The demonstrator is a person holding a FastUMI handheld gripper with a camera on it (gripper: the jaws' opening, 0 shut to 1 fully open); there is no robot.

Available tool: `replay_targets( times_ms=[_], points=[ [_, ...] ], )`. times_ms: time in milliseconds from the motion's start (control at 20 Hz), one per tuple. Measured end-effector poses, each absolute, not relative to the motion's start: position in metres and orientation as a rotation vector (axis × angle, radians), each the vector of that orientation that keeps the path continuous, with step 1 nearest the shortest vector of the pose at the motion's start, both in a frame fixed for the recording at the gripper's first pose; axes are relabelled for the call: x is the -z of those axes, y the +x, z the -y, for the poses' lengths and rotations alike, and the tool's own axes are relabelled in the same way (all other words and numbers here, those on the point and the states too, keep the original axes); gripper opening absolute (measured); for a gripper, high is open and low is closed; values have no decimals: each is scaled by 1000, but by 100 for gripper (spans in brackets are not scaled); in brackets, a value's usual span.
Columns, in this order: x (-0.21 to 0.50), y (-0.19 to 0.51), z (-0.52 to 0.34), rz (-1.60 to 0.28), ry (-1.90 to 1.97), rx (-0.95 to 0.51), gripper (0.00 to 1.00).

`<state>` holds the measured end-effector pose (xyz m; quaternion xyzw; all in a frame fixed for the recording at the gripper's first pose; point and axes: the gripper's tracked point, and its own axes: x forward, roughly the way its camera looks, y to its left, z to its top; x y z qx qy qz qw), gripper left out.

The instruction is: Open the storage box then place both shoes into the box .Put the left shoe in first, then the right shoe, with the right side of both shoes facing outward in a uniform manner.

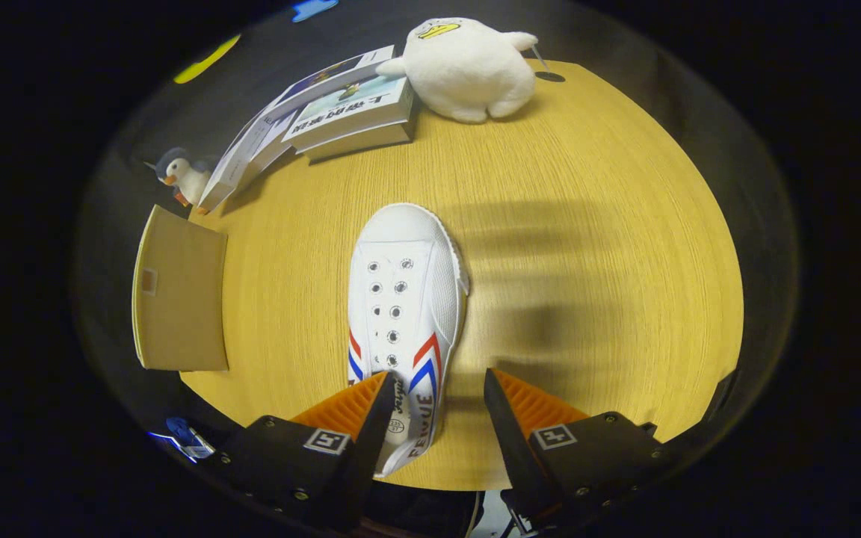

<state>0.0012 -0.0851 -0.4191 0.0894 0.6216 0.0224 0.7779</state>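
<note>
Nearest the camera, the gripper (pixel 438 396) has its two fingers spread apart above the round wooden table (pixel 610 246), the heel of the white canvas shoe with red and blue side stripes (pixel 404 314) lying between them and its toe pointing to the far side. Left of the shoe sits the tan cardboard storage box (pixel 176 291). Farther off are a small penguin toy (pixel 180 173), stacked books (pixel 348 112) and a white plush duck (pixel 468 67).

- White canvas shoe with red and blue stripes (pixel 404 314): heel hidden behind left finger of the gripper (pixel 438 403), fingers apart.
- Small grey-and-white penguin toy (pixel 182 175): partly behind leaning white book (pixel 247 153).
</note>
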Motion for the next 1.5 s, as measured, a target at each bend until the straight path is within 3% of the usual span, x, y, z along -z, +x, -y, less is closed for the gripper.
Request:
replay_targets(
  times_ms=[100,150,250,300,1150,1500],
  points=[
    [428,4,74,-1355,218,-82,65],
    [427,4,76,-1363,200,-69,53],
    [428,5,80,-1368,182,-29,14],
    [424,5,79,-1369,203,-22,3],
    [358,1,-1,-1388,652,-206,0],
    [307,14,-40,-1343,590,-306,0]
  ],
)
